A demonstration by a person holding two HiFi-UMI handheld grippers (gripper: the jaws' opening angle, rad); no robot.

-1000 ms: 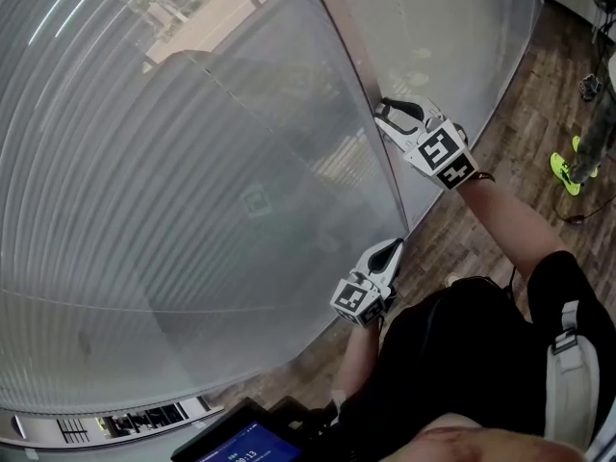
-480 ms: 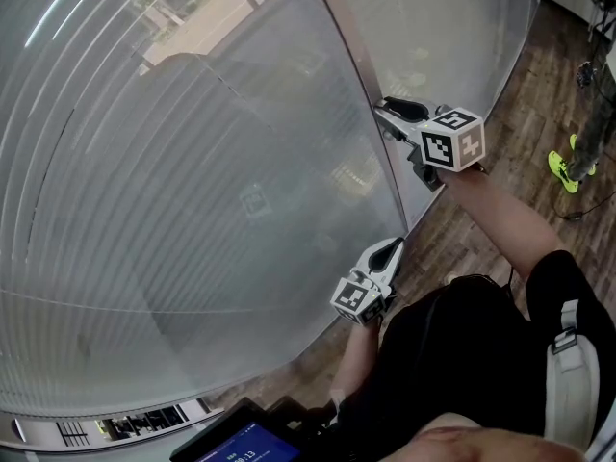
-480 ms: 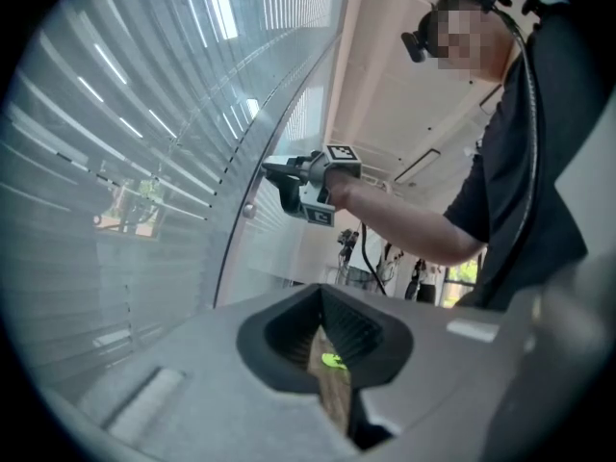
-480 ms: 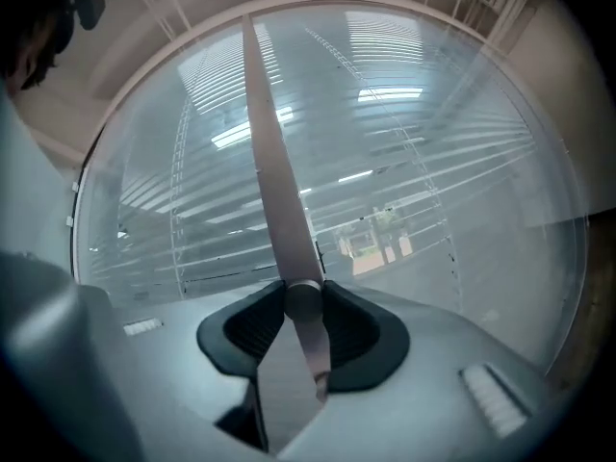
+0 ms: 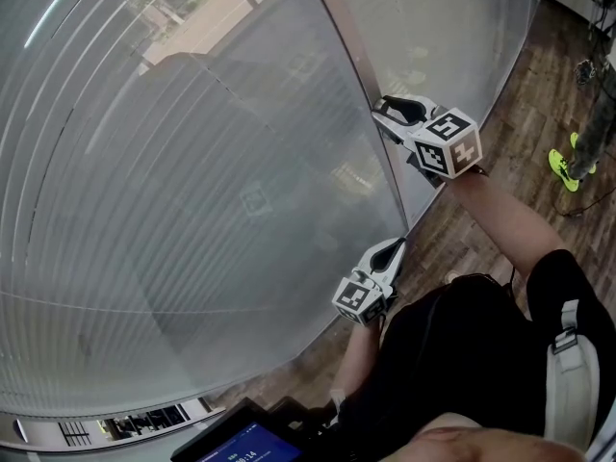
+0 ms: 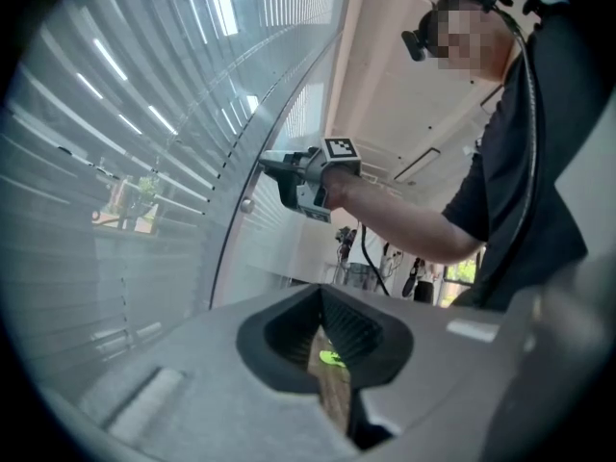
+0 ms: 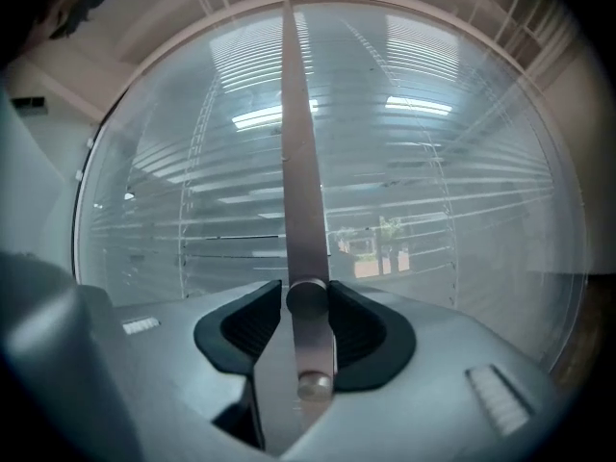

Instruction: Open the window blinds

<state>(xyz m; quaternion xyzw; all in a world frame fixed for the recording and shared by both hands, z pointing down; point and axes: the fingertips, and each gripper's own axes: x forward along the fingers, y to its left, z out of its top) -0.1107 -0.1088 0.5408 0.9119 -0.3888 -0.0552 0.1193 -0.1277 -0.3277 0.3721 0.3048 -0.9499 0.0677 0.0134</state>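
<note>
A: Status of the right gripper (image 5: 383, 114)?

B: It points level at the metal frame strip (image 5: 358, 61) of the glass partition (image 5: 452, 17). Its pads flank the round knob (image 7: 307, 298) on that strip and touch both sides, with no gap that I can see. Compared with a second ago, its marker cube (image 5: 448, 144) has rolled to show another face. The jaws have just been easing apart with the knob between them.

A: Meaning for the task?

B: My judgement is that one turn of the knob is done and the grip is relaxing, probably to reset the wrist for another turn. The blinds (image 5: 192, 219) sit sealed behind the glass, left of the strip. Daylight and greenery show between the slats (image 7: 433, 191), so they stand partly tilted. From the head view I can detect no change in their angle.

A: Left gripper (image 5: 396, 247)?

B: It is near the lower stretch of the same strip and idle. The tips are pressed together with nothing between them. Whether it touches the strip cannot be determined.

A: Surroundings and obstructions?

B: There is wood floor (image 5: 539, 75) to the right, and a person in yellow-green shoes (image 5: 566, 169) stands well apart. A lit screen (image 5: 252, 446) sits close to the operator's body. Nothing blocks the knob. A smaller stud (image 7: 313, 385) sits on the strip just beside the knob, so the pads should stay off it.
</note>
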